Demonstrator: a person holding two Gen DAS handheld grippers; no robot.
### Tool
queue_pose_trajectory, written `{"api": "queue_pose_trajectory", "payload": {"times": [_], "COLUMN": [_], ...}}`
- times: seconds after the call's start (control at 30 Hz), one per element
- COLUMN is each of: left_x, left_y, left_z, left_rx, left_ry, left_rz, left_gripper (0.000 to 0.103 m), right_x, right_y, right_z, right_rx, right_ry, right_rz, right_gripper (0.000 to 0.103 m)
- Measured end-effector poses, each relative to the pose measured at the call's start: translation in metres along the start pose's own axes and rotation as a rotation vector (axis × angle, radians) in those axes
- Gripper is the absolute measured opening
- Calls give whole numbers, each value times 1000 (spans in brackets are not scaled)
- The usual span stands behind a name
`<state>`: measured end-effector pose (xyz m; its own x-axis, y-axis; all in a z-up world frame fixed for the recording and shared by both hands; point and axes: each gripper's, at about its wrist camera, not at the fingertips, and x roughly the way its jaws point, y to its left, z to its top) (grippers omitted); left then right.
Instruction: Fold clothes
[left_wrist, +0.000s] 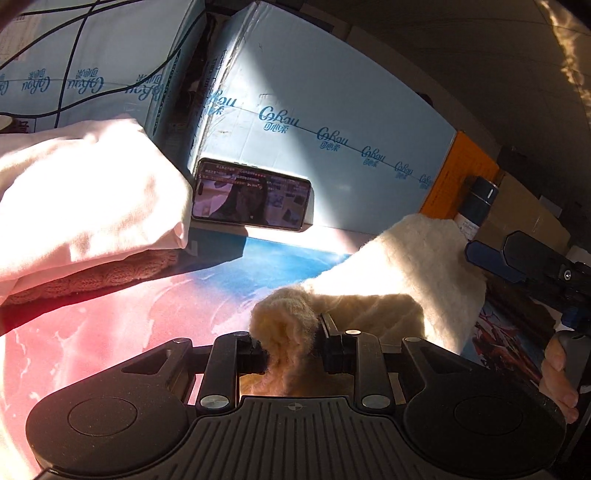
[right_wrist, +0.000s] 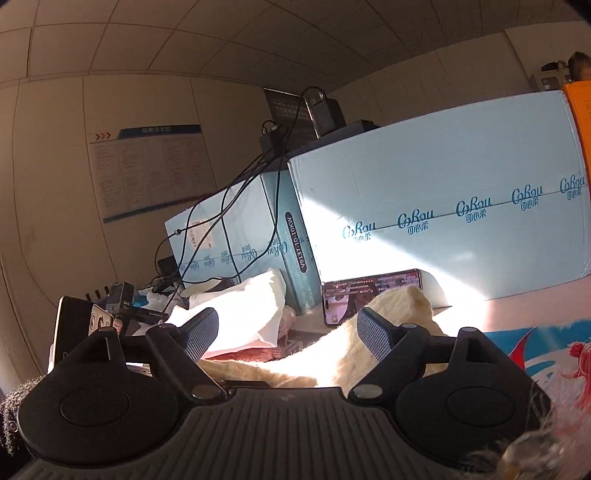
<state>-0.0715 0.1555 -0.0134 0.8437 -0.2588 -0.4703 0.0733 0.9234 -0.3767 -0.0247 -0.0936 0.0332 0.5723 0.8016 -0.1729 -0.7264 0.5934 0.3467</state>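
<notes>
A cream fleece garment (left_wrist: 402, 273) lies raised over the printed table cover. My left gripper (left_wrist: 293, 350) is shut on a bunched edge of it, fabric bulging between the jaws. In the right wrist view the same cream fleece (right_wrist: 354, 354) drapes below and between the fingers of my right gripper (right_wrist: 291, 338), which stands open, its ribbed pads wide apart. That right gripper (left_wrist: 517, 258) also shows at the right edge of the left wrist view, beside the fleece. A folded pale pink garment (left_wrist: 85, 195) rests on a pink knit piece (left_wrist: 92, 277) at the left.
Light blue cartons (left_wrist: 332, 110) wall off the back, with a phone (left_wrist: 251, 195) propped against them showing a video. Cables (right_wrist: 221, 221) and chargers top the cartons. A dark bottle (left_wrist: 476, 203) and an orange box (left_wrist: 458, 173) stand at the right. A hand (left_wrist: 557, 376) holds the right tool.
</notes>
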Motion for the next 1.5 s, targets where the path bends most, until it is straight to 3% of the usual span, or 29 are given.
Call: {"api": "queue_pose_trajectory", "payload": {"times": [0.13,0.2,0.23,0.3,0.33,0.37,0.47,0.67,0.73,0.77,0.93,1.3,1.5], "left_x": [2,2,2,2,2,2,1,1,1,1,-4,-2,1], "left_y": [-2,-5,-6,-7,-7,-8,-10,-13,-14,-15,-11,-13,-16], "left_z": [-1,-1,-2,-3,-4,-5,-7,-11,-13,-14,-17,-16,-16], "left_rx": [4,13,16,18,19,20,23,28,30,31,-8,-25,-10], "left_ry": [-7,-19,-20,-17,-15,-14,-8,2,6,7,1,3,12], "left_rz": [10,25,33,52,61,70,98,153,171,181,159,142,149], "left_gripper": [29,32,39,64,81,89,96,101,103,103,103,103,103], "right_x": [15,15,15,15,16,16,18,19,10,5,-24,-36,-15], "right_y": [-37,-42,-40,-37,-36,-35,-31,-24,-29,-29,-16,-33,-38], "right_z": [-19,-22,-22,-25,-26,-26,-27,-32,-33,-34,-33,-50,-48], "right_rx": [241,279,277,267,259,253,234,191,227,240,227,531,614], "right_ry": [49,43,43,37,34,33,33,16,-24,-42,-109,107,98], "right_rz": [-41,-45,-51,-67,-76,-87,-127,-141,-85,-67,-131,-351,-321], "right_gripper": [80,80,80,80,80,80,80,85,101,103,103,103,103]}}
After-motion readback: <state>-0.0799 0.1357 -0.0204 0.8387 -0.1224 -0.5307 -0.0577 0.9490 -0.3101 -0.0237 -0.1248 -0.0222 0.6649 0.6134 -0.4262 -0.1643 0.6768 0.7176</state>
